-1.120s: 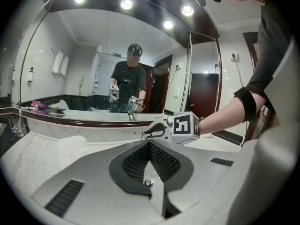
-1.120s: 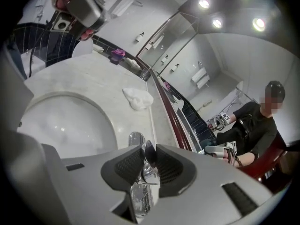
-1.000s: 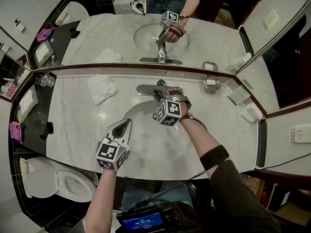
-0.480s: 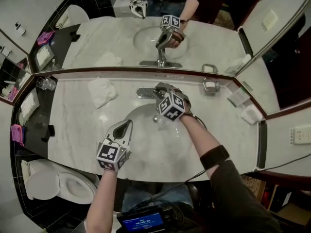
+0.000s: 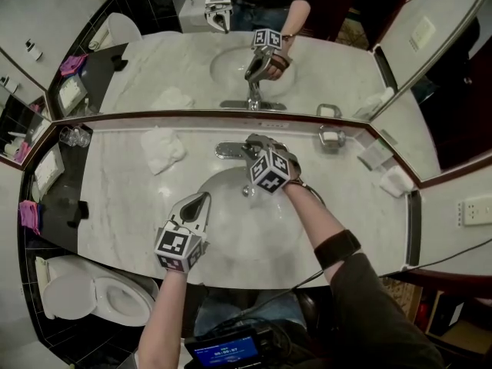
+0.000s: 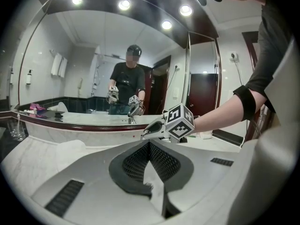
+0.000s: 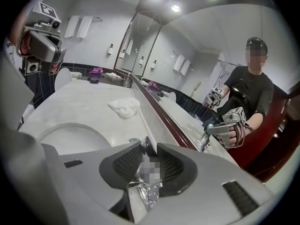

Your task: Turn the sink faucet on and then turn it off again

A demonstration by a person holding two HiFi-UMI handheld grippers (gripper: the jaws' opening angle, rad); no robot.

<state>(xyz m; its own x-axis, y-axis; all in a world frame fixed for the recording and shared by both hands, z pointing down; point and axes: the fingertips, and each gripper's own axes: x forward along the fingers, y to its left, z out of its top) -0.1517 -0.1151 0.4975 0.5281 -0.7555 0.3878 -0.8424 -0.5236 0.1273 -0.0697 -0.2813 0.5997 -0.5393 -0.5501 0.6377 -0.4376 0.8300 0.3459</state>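
Closest to the person, the left gripper (image 5: 203,199) hangs over the front part of the sink basin (image 5: 223,233). Its jaws are pressed fully together with nothing between them, and they point toward the back of the counter (image 5: 127,202).

Past it, across the pale bowl, the right gripper (image 5: 252,142) is at the faucet (image 5: 228,150), which stands on a chrome plate at the back rim of the basin, in the middle of the marble counter. The right gripper tilts downward, with its marker cube toward the person. Its jaws have just been opening and now stand partly apart. The chrome faucet lever (image 7: 146,143) sits between the dark pads, which stand loosely on either side of it rather than clamping it.

To the left of the faucet, a crumpled white cloth (image 5: 161,146) lies on the counter, well apart from both grippers. To the right, near the back edge, is a small soap dish (image 5: 332,137).

Behind everything, the mirror (image 5: 338,60) repeats the faucet and both grippers.
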